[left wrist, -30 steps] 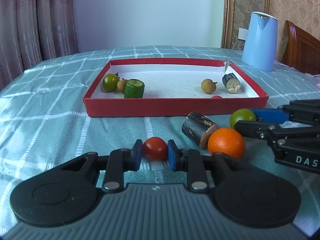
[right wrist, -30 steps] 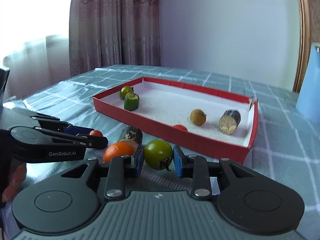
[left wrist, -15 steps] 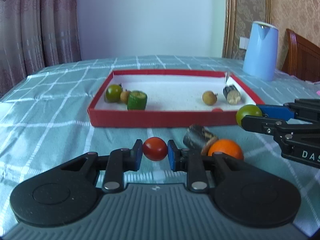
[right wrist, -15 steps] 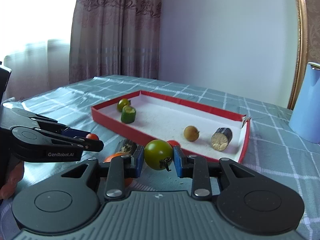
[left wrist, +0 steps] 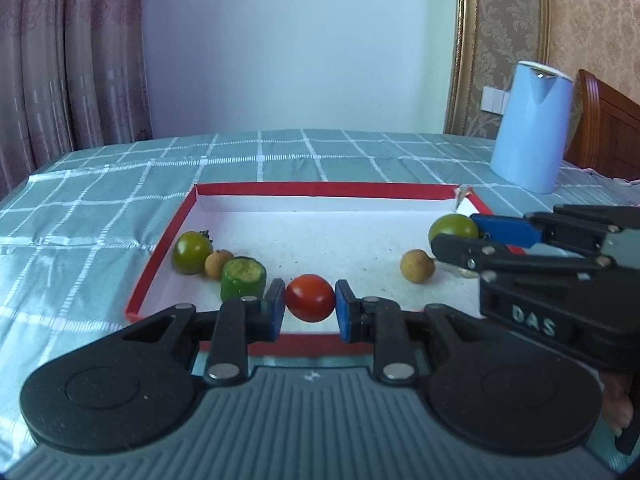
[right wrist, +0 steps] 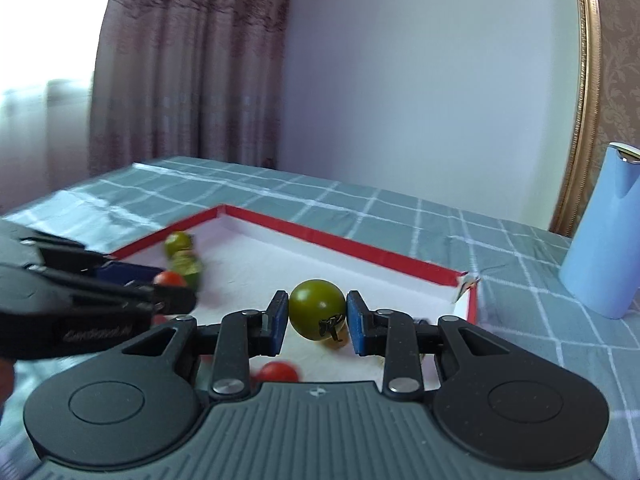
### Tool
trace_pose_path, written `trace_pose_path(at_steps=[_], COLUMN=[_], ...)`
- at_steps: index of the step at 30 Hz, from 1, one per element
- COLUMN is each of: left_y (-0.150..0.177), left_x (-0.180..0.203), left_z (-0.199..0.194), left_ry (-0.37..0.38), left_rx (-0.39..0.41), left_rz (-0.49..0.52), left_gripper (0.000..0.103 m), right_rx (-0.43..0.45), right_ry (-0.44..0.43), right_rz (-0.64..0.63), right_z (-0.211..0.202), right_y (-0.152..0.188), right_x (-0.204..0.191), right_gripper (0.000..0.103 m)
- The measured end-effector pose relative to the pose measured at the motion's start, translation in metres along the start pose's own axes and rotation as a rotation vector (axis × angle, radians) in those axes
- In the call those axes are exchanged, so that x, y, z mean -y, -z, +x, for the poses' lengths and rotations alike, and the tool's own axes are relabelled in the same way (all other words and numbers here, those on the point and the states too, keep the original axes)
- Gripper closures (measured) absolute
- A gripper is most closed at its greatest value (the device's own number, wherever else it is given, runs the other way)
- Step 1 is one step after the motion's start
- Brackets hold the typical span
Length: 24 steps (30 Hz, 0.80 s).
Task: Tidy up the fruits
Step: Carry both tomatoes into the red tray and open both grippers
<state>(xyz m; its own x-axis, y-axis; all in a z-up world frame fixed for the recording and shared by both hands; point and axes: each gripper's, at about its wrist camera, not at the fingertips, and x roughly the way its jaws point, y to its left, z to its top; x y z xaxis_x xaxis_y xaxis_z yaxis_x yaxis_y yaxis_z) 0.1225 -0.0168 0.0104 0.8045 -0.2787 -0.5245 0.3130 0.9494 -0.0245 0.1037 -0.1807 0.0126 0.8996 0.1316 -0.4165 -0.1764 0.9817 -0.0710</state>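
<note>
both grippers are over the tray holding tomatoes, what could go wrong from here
The right gripper may drop its green tomato onto the red tomato lying below. The left gripper releasing its red tomato could let it roll into the cucumber piece.

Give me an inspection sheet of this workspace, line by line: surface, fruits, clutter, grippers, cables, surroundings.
Surface: table under a teal checked cloth; red tray with white floor on it.
Job's things: red tomato in left gripper; green tomato in right gripper; both over the tray. Lying in the tray: another green tomato, cut cucumber piece, two small brown fruits, another red tomato.
Clutter: blue kettle.
Grippers: both shut on fruit.
Cables: nothing seen.
Surroundings: curtain, wooden chair.
</note>
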Motion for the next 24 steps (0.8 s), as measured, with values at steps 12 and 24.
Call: trace_pose_path(at_steps=[12,24], left_y=[-0.014,-0.011], left_x=[0.001,0.005], left_z=[0.051,0.065], left_ry=[-0.047,-0.078], left_rx=[-0.074,-0.094], left_rz=[-0.001,0.034], left_gripper=[0.079,0.079], right_rx=[-0.122,-0.165], right_ry=[0.058,0.053], right_rz=[0.067,0.07], right_z=[0.068,0.083], right_y=[-0.011,-0.01], right_x=[0.019,0.017], right_gripper=[0.073,0.072])
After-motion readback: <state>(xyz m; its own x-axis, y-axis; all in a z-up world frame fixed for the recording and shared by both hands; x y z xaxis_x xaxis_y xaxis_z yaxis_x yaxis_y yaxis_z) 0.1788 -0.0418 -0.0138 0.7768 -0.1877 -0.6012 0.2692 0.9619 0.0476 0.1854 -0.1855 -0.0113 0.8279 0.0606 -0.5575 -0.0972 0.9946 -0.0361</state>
